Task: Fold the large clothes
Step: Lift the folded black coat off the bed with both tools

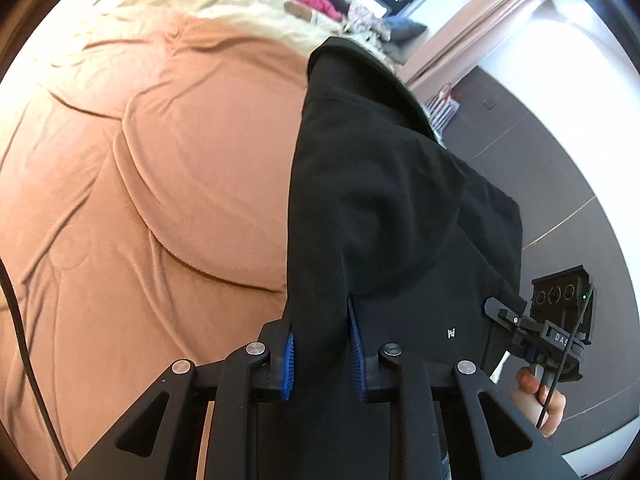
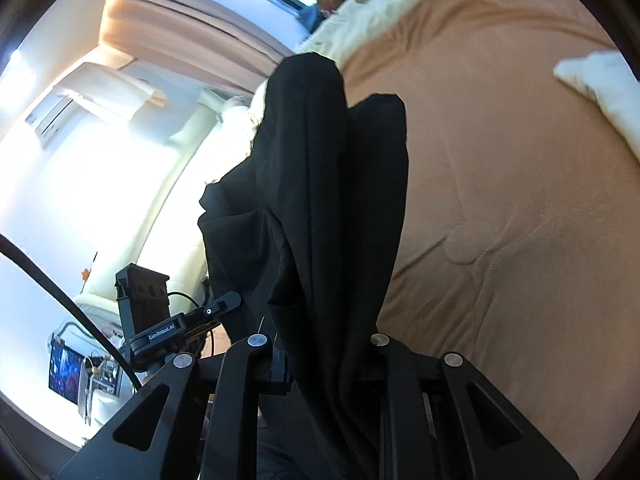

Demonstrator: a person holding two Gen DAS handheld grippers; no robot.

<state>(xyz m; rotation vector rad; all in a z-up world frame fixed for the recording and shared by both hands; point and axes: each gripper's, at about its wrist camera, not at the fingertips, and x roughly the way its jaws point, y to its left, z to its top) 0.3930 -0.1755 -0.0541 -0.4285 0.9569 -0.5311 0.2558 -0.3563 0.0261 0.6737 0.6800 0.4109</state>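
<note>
Both grippers, left (image 1: 322, 354) and right (image 2: 320, 364), have their fingers pinched narrow on a black garment (image 1: 380, 200), which hangs above the tan bedspread (image 1: 160, 160). Next it likely needs spreading flat on the bed for folding.

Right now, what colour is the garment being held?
Black garment, clearest in the left wrist view.

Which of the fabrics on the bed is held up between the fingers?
The black garment: both grippers pinch it and it hangs above the bed. The orange-brown bedspread and the cream fleece blanket lie flat.
</note>
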